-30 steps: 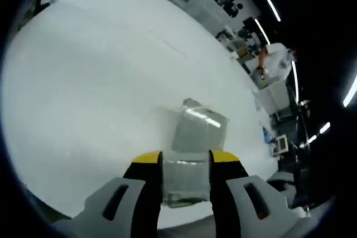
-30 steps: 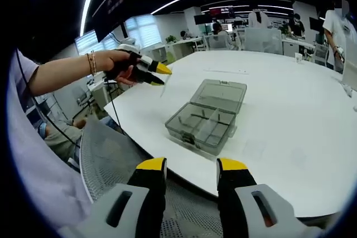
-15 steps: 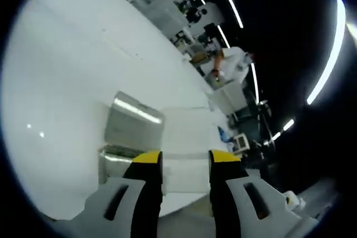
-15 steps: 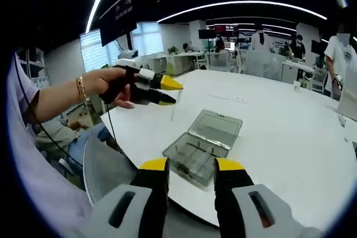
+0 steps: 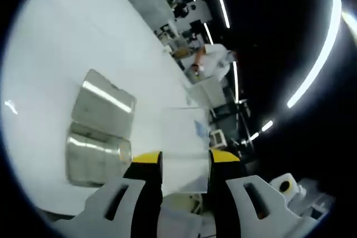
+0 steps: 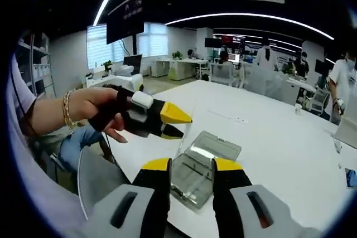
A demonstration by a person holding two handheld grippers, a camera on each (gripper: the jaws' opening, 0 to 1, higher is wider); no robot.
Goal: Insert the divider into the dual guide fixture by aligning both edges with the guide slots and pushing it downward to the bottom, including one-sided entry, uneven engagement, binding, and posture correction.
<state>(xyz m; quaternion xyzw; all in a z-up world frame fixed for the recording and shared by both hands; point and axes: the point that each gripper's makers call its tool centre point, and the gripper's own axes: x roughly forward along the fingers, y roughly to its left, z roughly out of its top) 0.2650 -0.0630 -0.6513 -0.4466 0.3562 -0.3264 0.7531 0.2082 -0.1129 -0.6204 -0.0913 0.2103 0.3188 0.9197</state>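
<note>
Left hand (image 6: 92, 116): at the left of the right gripper view, raised above the near edge of the white table (image 6: 290, 149), gripping the left gripper (image 6: 177, 125).
Left gripper, jaws: closed narrowly on the divider (image 6: 187, 121), a thin clear sheet; in the right gripper view the yellow tips pinch its upper edge and the sheet hangs down from them.
Divider seen along the left jaws: in the left gripper view the divider (image 5: 184, 137) reaches forward from between the tips, faint and see-through, so its far edge is hard to trace.
Box: the clear plastic box (image 6: 203, 165) lies open on the table, lid flat behind the tray; in the left gripper view the box (image 5: 97, 132) sits to the left of the jaws, not ahead of them.
Key relation: the divider is up in the air, well apart from the box, which lies below and aside of it. The slots are too small to make out.
Right gripper (image 6: 191, 166): low in its own view, jaws set narrowly apart with nothing between them, pointing toward the box.
Nearer hand: by my judgement the left, as it carries the divider.
Next move, as I judge it: bring the sheet over the tray, square both side edges to the slots, then lower.
</note>
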